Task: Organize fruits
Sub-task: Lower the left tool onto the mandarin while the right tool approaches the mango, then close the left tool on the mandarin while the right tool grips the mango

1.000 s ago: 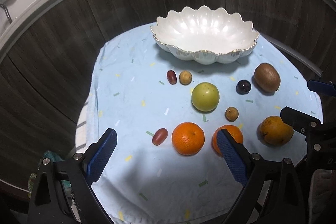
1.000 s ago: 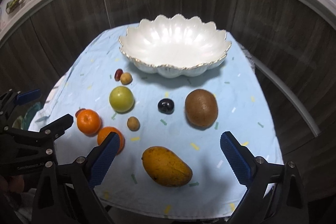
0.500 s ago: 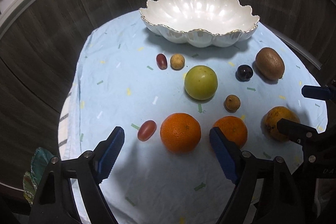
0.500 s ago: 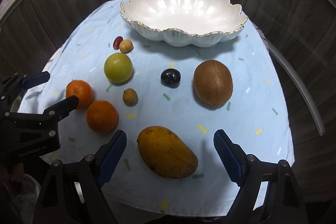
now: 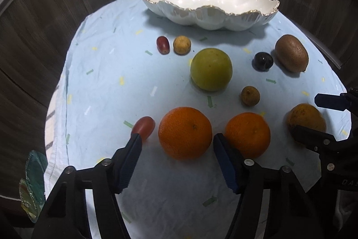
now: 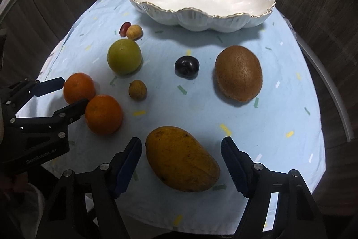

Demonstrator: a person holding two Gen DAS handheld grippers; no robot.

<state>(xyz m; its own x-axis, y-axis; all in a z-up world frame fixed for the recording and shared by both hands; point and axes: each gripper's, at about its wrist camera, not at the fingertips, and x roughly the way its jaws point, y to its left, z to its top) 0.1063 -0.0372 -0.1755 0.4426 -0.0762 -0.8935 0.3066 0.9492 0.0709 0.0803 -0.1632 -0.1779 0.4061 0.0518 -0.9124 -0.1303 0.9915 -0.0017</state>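
A white scalloped bowl (image 5: 208,3) (image 6: 201,1) stands empty at the far side of the blue cloth. My left gripper (image 5: 176,142) is open, its jaws either side of the left orange (image 5: 185,136), not touching it. A second orange (image 5: 248,134) lies beside its right finger. My right gripper (image 6: 181,147) is open around the near part of the mango (image 6: 181,158). A green apple (image 5: 211,72), kiwi (image 6: 238,76), dark plum (image 6: 187,66), two longans (image 5: 250,95) (image 5: 182,45) and two red grapes (image 5: 144,125) (image 5: 163,44) lie loose on the cloth.
The round table (image 6: 290,104) is covered by a light blue cloth with confetti marks. Dark wood panels curve behind it. The right gripper shows at the right edge of the left wrist view (image 5: 322,120), the left gripper (image 6: 60,95) at the left of the right wrist view.
Both grippers have moved forward and down toward the fruit. The left jaws now flank the left orange and the right jaws flank the mango. No fruit has moved.
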